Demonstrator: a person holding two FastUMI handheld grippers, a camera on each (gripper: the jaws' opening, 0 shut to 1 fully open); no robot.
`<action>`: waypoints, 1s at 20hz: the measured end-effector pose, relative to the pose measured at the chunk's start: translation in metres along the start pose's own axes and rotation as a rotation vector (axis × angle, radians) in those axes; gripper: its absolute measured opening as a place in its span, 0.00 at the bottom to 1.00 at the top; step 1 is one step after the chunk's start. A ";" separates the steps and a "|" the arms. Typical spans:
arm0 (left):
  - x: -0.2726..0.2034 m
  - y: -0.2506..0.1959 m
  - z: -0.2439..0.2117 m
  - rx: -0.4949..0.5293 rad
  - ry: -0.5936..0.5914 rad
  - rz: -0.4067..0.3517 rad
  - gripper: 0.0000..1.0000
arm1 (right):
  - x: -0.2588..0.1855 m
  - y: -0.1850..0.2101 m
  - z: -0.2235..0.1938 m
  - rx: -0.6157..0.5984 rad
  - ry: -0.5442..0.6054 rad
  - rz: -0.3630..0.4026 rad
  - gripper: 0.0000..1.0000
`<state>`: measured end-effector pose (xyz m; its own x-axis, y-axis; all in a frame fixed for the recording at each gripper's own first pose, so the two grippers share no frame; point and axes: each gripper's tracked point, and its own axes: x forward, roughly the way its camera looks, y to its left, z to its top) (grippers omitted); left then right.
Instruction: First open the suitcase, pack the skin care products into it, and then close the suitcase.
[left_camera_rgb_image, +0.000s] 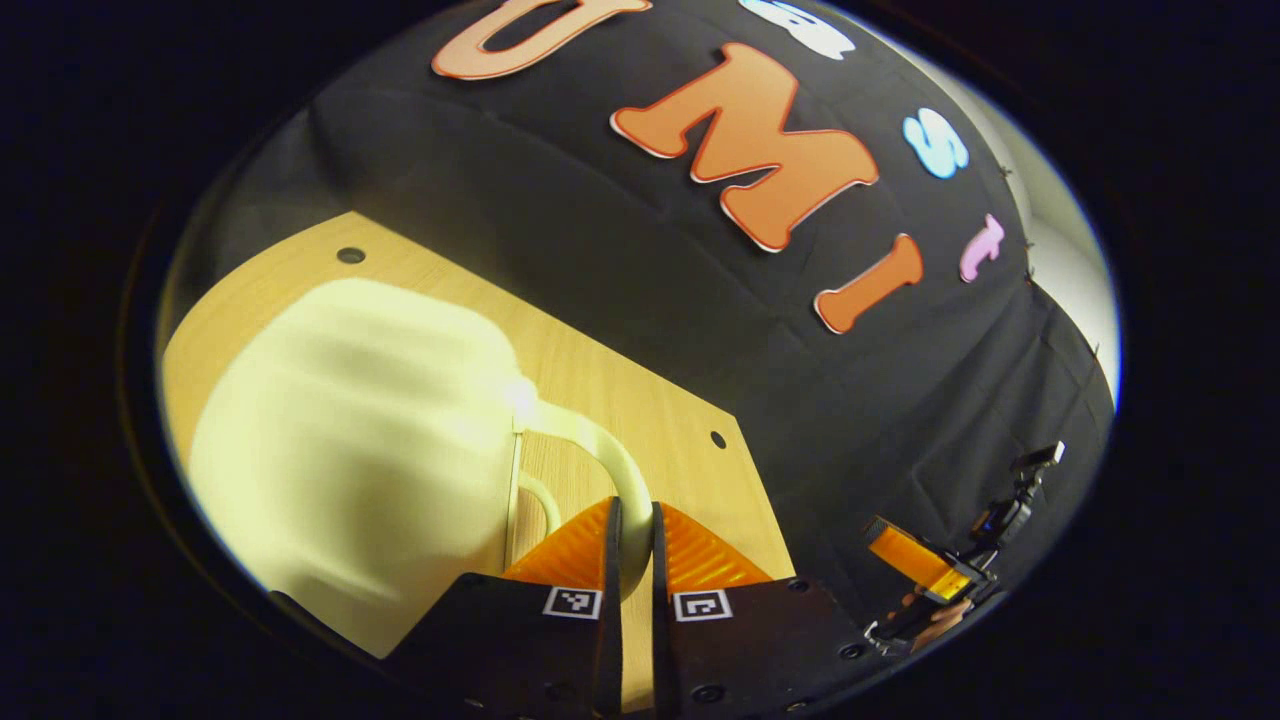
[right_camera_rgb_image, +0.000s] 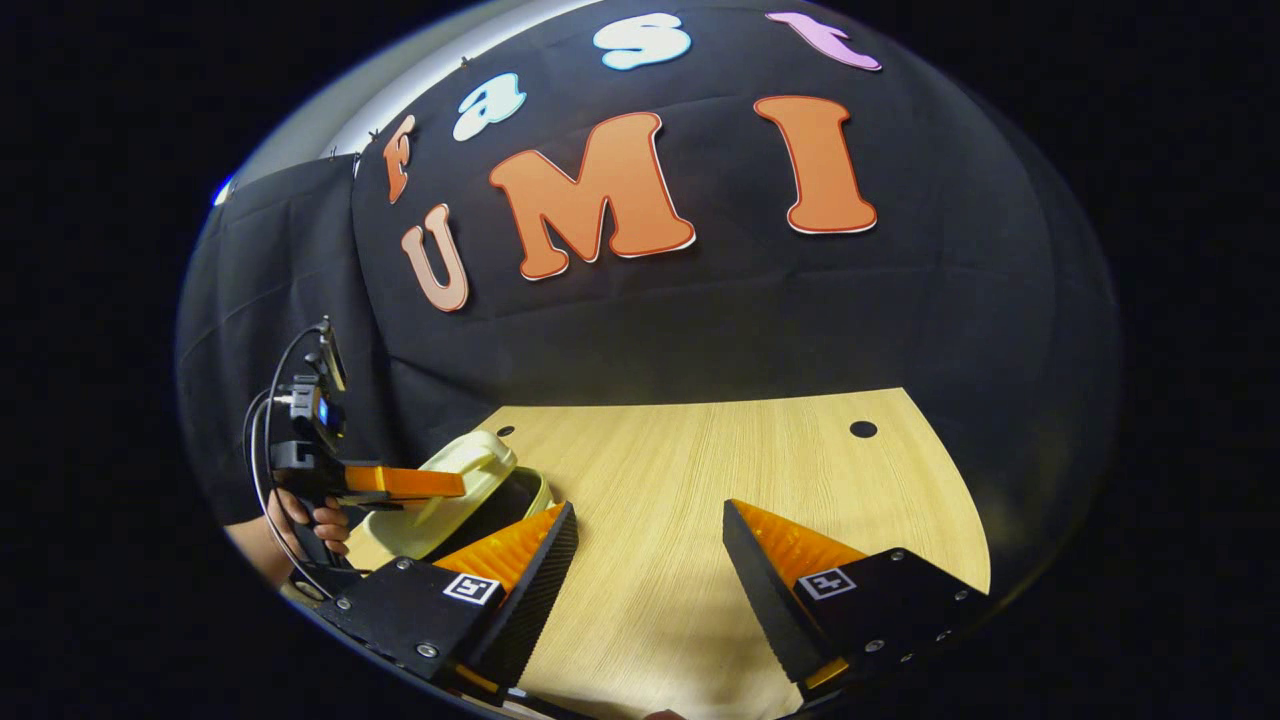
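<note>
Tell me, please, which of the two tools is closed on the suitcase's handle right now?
The left tool: its fingers pinch the cream handle of the suitcase, lifting its lid. The right tool stands open over the bare table, holding nothing.

Light wood tabletop (right_camera_rgb_image: 700, 500) w/ small dark holes near its far edge, lower half of right gripper view. Black cloth wall (right_camera_rgb_image: 650, 320) behind, upper frame. Pale wall strip (right_camera_rgb_image: 400, 90) upper left; light dim.

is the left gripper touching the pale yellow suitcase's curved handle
Touching. The left gripper view shows the left gripper with both fingers closed on the suitcase handle.
</note>
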<state>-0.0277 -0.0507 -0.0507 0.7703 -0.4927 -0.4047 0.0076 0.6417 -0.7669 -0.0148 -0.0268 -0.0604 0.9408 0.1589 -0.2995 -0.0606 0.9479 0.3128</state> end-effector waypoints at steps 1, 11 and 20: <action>0.005 0.005 -0.007 -0.027 0.010 0.022 0.16 | 0.000 0.001 0.001 -0.002 -0.007 0.000 0.93; -0.011 -0.090 -0.011 0.233 -0.060 -0.068 0.73 | -0.005 0.011 0.017 -0.039 -0.085 0.001 0.94; -0.090 -0.142 0.049 0.582 -0.515 0.150 0.90 | -0.026 0.019 0.087 -0.234 -0.336 -0.049 0.94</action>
<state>-0.0674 -0.0687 0.1189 0.9867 -0.1339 -0.0923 0.1032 0.9541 -0.2810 -0.0118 -0.0365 0.0316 0.9987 0.0498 0.0142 -0.0507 0.9955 0.0801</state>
